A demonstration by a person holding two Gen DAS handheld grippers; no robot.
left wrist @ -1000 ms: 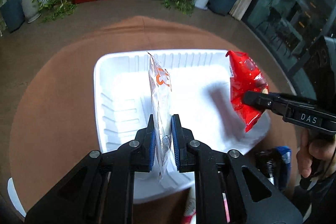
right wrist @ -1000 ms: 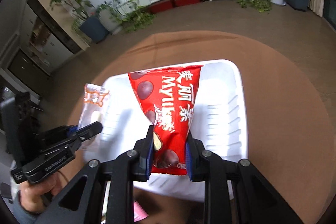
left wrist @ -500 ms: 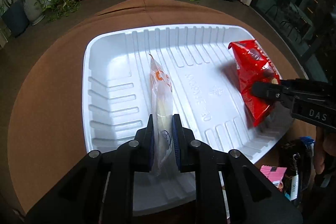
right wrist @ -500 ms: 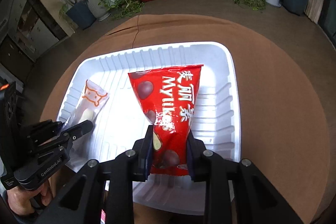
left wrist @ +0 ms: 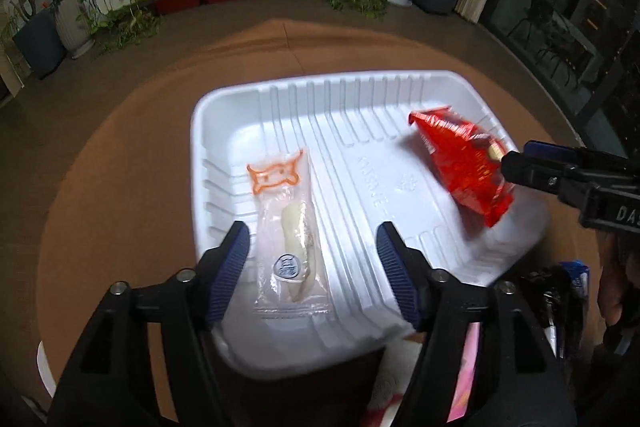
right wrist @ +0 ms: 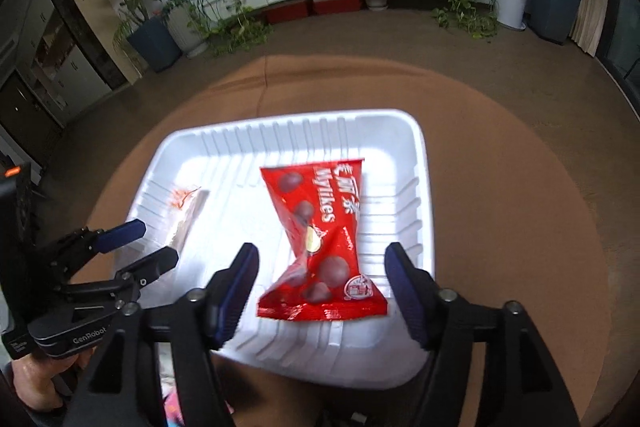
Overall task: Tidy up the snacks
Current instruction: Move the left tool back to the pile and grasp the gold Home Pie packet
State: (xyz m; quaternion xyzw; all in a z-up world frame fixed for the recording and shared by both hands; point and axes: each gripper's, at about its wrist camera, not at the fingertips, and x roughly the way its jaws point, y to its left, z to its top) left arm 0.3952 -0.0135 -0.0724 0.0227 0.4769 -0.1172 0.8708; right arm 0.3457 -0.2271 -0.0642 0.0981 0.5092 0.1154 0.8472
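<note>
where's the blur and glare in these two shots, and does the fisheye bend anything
Left wrist view: the red snack bag is motion-smeared, the clear packet sharp, the white tray slightly blown out. Right wrist view: the clear packet is smeared, tray floor glaring; both views curve the round table and darken the corners.

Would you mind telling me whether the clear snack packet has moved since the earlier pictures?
Yes. The clear snack packet, earlier upright in the left tongs, now lies flat on the white tray's floor between opening jaws.
</note>
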